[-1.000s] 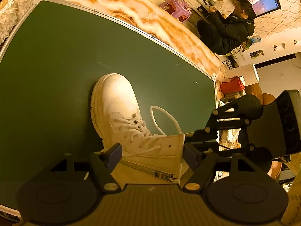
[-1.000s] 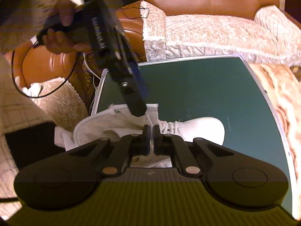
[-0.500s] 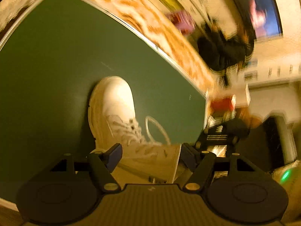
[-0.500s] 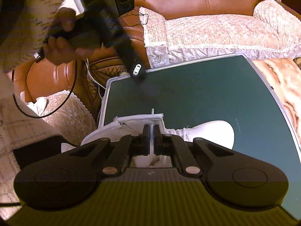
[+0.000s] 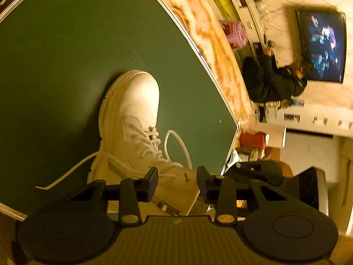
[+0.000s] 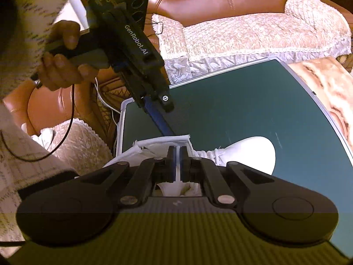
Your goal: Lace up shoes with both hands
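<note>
Lying toe-away along the green board, the white lace-up boot trails a loose white lace end toward the board's near edge beside the spread left gripper, while the right gripper pinches lace above the collar.

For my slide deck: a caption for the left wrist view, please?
Open left gripper over a white boot on the green table, loose lace trailing.
</note>
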### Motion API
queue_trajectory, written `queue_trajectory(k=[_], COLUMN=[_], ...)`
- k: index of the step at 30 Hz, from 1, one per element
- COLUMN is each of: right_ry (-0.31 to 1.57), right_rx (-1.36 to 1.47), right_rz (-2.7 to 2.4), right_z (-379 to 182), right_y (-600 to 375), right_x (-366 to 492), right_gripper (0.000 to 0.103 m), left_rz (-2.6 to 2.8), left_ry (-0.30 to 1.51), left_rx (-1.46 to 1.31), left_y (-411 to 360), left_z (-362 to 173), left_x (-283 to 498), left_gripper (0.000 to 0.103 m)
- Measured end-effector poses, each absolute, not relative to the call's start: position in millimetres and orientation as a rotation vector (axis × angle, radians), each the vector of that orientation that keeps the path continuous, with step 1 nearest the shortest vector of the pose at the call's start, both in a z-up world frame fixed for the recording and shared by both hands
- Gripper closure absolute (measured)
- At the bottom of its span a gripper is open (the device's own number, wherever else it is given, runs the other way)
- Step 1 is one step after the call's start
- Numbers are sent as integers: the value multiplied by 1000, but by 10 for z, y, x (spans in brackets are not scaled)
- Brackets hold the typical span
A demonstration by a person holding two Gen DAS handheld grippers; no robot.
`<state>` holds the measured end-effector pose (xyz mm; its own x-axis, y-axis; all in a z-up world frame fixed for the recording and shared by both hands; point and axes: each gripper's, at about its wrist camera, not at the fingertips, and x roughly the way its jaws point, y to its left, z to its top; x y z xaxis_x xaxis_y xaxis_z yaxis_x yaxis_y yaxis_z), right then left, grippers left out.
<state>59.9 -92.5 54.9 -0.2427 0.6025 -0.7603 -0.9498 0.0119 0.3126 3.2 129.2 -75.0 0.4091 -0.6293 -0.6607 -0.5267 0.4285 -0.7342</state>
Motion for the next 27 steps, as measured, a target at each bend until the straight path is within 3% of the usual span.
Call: queue_trajectory(k=[1,2,6,10,13,18,20,22,27], right_ry=[975,983,1025,1078,1146,1252,1275,1273,1293], right_rx=[-472,-456,-392,-294,-153,94,161,165,286], right_rz=[1562,1553,1502,1399,1305,1133,1075,1049,982], right_z=[543,538,520,516,504,482,467,441,376], right_y=[-925,-924,-961,-1052,-1183,-1415,-1487,-1514,-1599], right_x=[609,616,635,721,746,777,756,677,502], right_gripper=[98,98,96,83,83,83,83,83,83], left_rz=[-73,-56,-13,21,92,122,92,80,89], left_ry=[1226,1219,1196,1199,1216,1228,1226,1229,1219], left_rx=[-1235,-1260,-1174,-980,-763,-827,-973,-1066,-1173], left_y=[1275,1257,1154,1062,1001,1145,1199,1190,1081], left_z=[-771,-793,-655,-440,-295,-278,-317,-364,-490], left_x=[12,-10,6,52,80,21,-12,-27,-45], left_gripper=[86,94,99,103,103,103,95,75,75])
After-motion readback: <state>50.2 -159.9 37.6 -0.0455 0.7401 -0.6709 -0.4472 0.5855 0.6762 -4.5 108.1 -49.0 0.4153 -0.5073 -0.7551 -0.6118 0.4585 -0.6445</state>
